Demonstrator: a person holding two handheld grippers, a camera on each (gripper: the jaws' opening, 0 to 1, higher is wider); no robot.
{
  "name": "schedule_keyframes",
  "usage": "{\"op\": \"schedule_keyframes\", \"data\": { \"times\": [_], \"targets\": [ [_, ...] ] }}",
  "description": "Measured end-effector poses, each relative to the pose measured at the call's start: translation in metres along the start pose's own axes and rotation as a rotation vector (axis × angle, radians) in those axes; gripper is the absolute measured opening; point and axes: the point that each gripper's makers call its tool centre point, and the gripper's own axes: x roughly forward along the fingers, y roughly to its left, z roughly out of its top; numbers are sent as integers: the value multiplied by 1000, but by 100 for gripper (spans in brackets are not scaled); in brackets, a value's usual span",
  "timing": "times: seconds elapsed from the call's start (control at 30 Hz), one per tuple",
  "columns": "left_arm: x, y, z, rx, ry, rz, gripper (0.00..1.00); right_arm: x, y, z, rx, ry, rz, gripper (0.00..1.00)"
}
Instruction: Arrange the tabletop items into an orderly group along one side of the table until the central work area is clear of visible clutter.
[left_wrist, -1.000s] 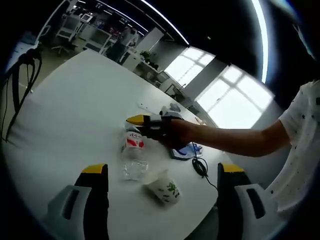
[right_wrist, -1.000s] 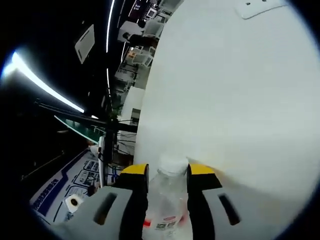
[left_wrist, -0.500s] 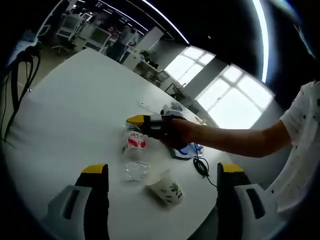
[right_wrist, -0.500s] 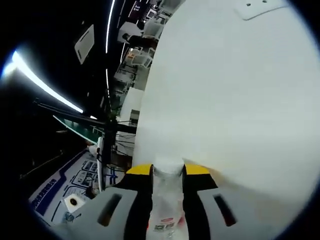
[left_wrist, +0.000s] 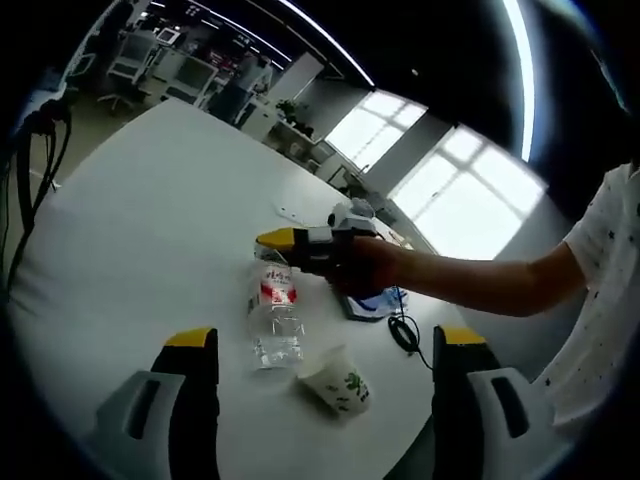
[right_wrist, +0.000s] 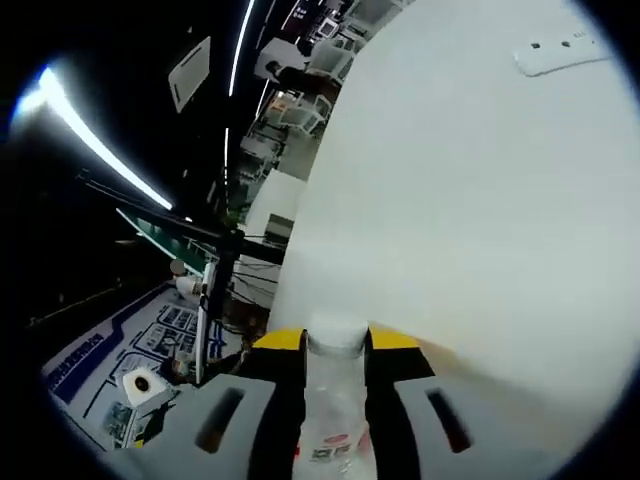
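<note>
In the right gripper view, the right gripper (right_wrist: 335, 345) was clenched on the neck of a clear plastic bottle (right_wrist: 334, 400), its yellow-tipped jaws pressed against both sides just below the white cap; the bottle's lower body ran out of the bottom of that view, so only the cap, shoulder and a scrap of red label could be made out. Ahead of the jaws lay the bare white table (right_wrist: 480, 220), and far ahead, near its edge, a white power strip (right_wrist: 562, 55), partly cut off. In the left gripper view, the right gripper (left_wrist: 283, 240) came in from the right, held in a person's hand (left_wrist: 360, 268), with the bottle (left_wrist: 274, 315) below its jaws and its base down at the table (left_wrist: 140, 230); whether the base rested on the surface could not be told. The left gripper (left_wrist: 315, 338) stood with its jaws wide apart and nothing between them. Just ahead of it, beside the bottle's base, a paper cup (left_wrist: 336, 379) with a green print lay on its side. Beyond the hand, a black cable (left_wrist: 402, 332) and a blue-and-white item (left_wrist: 378, 300) were half hidden and hard to identify.
</note>
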Motion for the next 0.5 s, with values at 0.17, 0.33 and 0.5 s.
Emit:
{"op": "schedule_keyframes", "data": {
  "times": [0.17,0.33,0.5],
  "targets": [
    [9,5,7,11,1,-11,90,-2,7,0,-41,0,9,19],
    [23,18,14,19,17,-22,89,-4,16,-2,-88,-3,22,19],
    [40,28,17,33,49,-43,89,-6,20,-1,-116,-1,28,19]
  ]
}}
